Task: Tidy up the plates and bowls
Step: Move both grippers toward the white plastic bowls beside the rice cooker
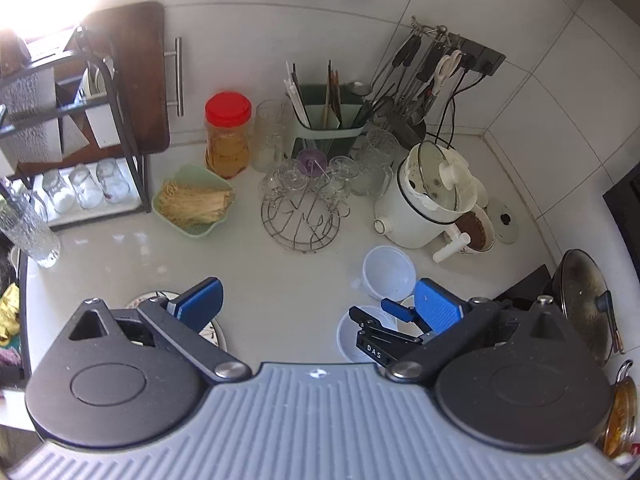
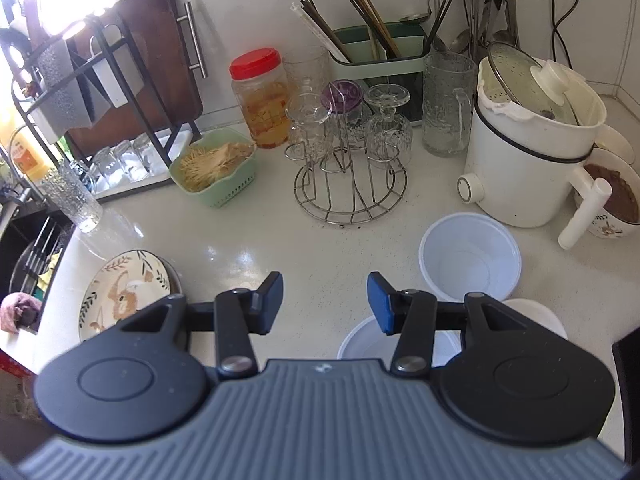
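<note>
Left view only: right gripper over white bowls, part-open, empty. Right view only: patterned plate at surface edge. Left fingers wide, empty; bowls half hidden

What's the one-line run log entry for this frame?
left hand-held gripper: open, empty | right hand-held gripper: open, empty | patterned plate: on counter | white bowls: on counter

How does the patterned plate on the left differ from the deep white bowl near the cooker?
The patterned plate is shallow and cream, with painted leaves and an orange figure; the deep white bowl is plain and tall-walled. The plate lies near the counter's left edge, partly behind the right gripper; the bowl stands beside the white cooker. Both are round, empty and upright.
</note>
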Tool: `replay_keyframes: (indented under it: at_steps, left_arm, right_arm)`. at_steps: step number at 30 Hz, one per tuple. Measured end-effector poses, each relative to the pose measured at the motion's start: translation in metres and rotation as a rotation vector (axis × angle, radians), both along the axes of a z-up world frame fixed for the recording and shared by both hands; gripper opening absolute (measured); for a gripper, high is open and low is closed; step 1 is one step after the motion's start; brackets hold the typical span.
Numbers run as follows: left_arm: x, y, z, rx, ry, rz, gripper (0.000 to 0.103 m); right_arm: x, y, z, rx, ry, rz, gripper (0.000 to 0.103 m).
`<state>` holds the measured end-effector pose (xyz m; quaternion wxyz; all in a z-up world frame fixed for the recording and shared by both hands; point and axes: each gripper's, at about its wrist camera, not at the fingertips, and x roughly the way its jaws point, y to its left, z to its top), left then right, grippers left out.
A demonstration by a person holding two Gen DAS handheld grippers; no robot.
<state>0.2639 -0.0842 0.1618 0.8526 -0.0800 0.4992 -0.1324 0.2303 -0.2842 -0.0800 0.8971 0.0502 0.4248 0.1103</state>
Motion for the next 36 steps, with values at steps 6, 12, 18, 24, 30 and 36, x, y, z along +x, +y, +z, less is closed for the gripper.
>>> replay_keyframes:
  at_steps: [6, 12, 18, 24, 30, 36]
  left_arm:
    - [0.015, -0.011, -0.012, -0.046, 0.047, -0.018, 0.103]
    - [0.030, -0.022, -0.013, -0.056, -0.009, -0.037, 0.103]
    - [0.048, -0.043, -0.020, -0.079, 0.008, -0.099, 0.103]
    - [0.060, -0.067, -0.024, -0.074, 0.008, -0.137, 0.103]
    - [0.060, -0.093, -0.059, 0.005, 0.033, -0.188, 0.103]
    - [0.070, -0.098, -0.133, 0.028, 0.071, -0.207, 0.103]
  right_arm:
    - [0.009, -0.011, -0.004, -0.003, 0.015, -0.001, 0.049]
    - [0.012, -0.022, -0.010, -0.011, 0.033, -0.018, 0.049]
    - [0.014, -0.033, -0.018, -0.018, 0.051, -0.033, 0.049]
    - [0.018, -0.047, -0.021, -0.010, 0.052, -0.062, 0.049]
    - [0.010, -0.070, -0.026, 0.018, 0.068, -0.127, 0.049]
    - [-0.009, -0.086, -0.031, 0.052, 0.097, -0.192, 0.049]
